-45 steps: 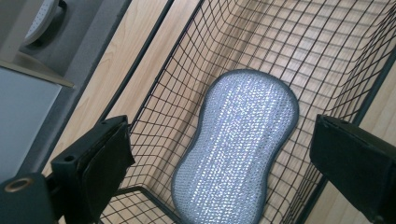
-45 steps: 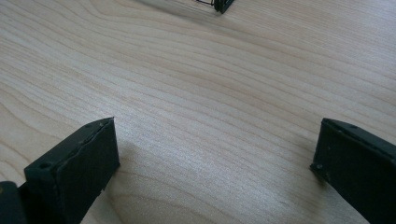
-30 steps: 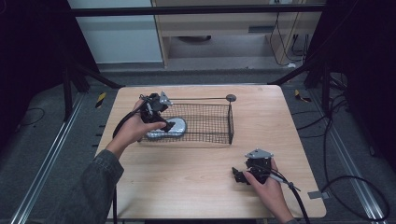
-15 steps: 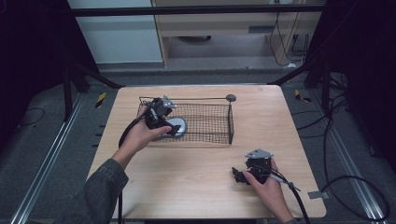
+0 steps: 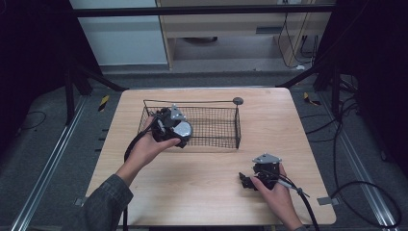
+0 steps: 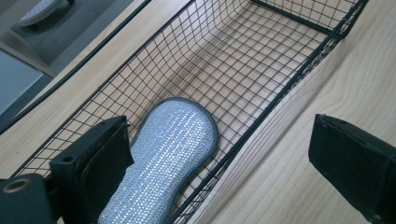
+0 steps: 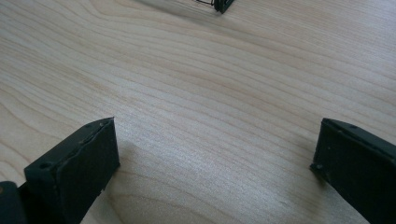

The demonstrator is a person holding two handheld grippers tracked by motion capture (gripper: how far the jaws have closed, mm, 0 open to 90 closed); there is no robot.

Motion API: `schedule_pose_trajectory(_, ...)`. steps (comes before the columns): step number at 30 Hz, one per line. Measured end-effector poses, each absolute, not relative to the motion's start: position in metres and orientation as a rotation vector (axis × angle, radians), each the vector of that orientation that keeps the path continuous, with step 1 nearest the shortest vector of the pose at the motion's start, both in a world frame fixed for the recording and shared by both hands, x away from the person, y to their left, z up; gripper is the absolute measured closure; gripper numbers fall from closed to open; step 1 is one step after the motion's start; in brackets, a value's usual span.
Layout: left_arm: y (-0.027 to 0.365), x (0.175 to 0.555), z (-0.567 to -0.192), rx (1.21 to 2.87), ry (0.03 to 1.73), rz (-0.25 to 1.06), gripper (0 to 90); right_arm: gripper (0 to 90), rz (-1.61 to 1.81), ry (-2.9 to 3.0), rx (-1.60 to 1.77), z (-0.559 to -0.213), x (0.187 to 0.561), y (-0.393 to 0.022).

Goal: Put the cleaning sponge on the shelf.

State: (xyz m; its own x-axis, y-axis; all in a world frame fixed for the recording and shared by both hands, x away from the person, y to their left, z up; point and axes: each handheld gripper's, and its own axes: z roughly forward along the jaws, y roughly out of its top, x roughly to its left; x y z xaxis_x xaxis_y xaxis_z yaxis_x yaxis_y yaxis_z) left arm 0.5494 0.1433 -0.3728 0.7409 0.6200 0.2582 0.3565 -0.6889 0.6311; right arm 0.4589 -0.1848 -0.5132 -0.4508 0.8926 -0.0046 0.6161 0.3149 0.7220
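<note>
The left tool [image 5: 179,131] hangs over the near-left corner of the black wire mesh basket [image 5: 216,126], its jaws spread wide with nothing between them; in the left gripper view one jaw stands inside the basket beside the silver, oval, woven scrubbing pad with a grey rim [image 6: 163,158] and the other outside, over the pale wooden tabletop [image 5: 202,192], so the basket's near wall runs between them; the pad lies flat on the basket floor at that left end; the left hand [image 5: 146,147] grips the tool from behind, the forearm in a grey sleeve [image 5: 103,207] reaching up from the lower left; the right tool [image 5: 248,180] rests low on the tabletop near the front right, jaws wide apart and empty, pointing left, the right hand [image 5: 274,185] wrapped round it; compared with a second ago, the left tool has drawn back from the basket's far-left corner towards the person and now covers most of the pad in the high view, while the right tool has stayed put; the pad's near end is cut off at the bottom of the left gripper view; a small dark round thing [image 5: 237,100] sits at the basket's far-right corner, too small to make out.
</note>
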Motion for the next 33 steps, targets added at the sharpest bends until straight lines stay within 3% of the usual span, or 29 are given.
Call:
schedule_pose_trajectory(17, 0.145, 0.52, -0.383, 2.332, 0.719, 0.59, 4.9, 0.5, 0.923, 2.18, 1.342, -0.513, 0.459, -0.185)
schedule_pose_trajectory(33, 0.17, 0.489, -0.397, 2.266, 0.745, 0.537, 4.4, 0.5, 0.924, 2.18, 1.342, -0.513, 0.458, -0.185)
